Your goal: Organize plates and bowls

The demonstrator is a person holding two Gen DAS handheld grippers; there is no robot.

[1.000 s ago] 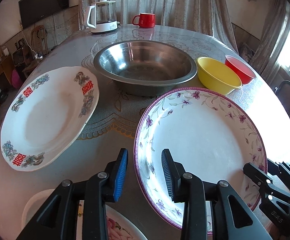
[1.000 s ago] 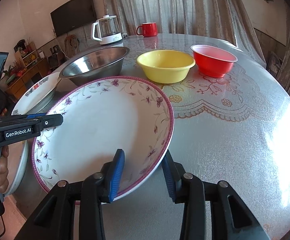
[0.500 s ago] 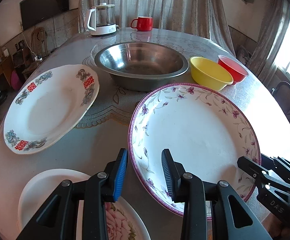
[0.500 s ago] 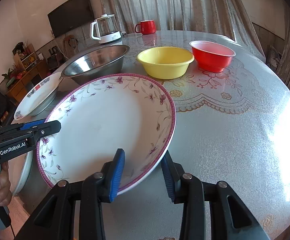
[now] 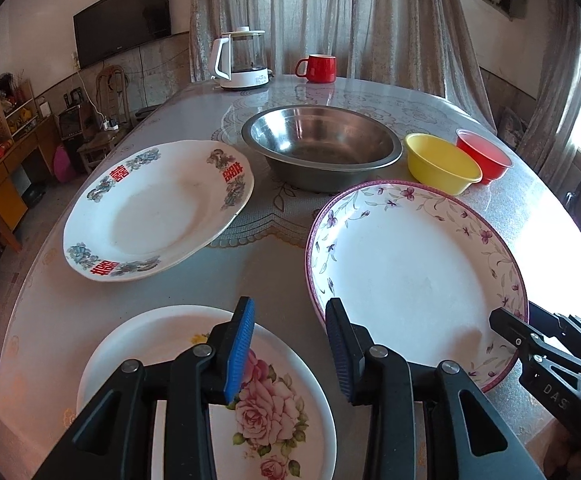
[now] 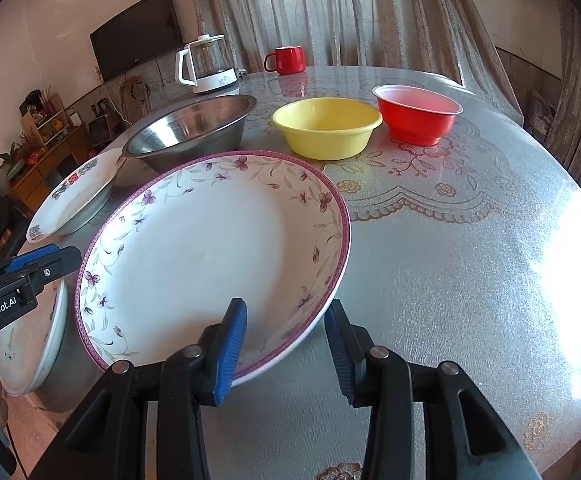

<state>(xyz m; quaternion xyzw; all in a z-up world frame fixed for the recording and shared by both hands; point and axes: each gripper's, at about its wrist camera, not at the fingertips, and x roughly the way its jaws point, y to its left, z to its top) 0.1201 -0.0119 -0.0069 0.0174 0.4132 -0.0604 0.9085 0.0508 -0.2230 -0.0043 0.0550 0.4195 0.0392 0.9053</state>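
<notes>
A big purple-rimmed floral plate [image 6: 194, 248] has its near rim between the pads of my right gripper [image 6: 285, 304]. The jaws are opening slightly, but both pads still touch the rim. Its near side looks raised off the table. In the left wrist view this plate [image 5: 410, 272] is on the right, with the right gripper [image 5: 530, 344] at its edge. My left gripper [image 5: 289, 304] is open and holds nothing. It hovers between that plate and a rose-patterned plate [image 5: 274, 408]. A white plate with red characters [image 5: 154, 212] lies to the left.
Behind the plates stand a steel basin [image 5: 322, 148], a yellow bowl [image 5: 438, 164] and a red bowl [image 5: 482, 156]. A kettle [image 5: 240, 60] and a red mug [image 5: 318, 68] sit at the far edge. The round table [image 6: 470, 260] shows bare surface on the right.
My left gripper has drawn back from the floral plate's left rim, and the rose plate has come into view beneath it. The right gripper and the floral plate have barely shifted.
</notes>
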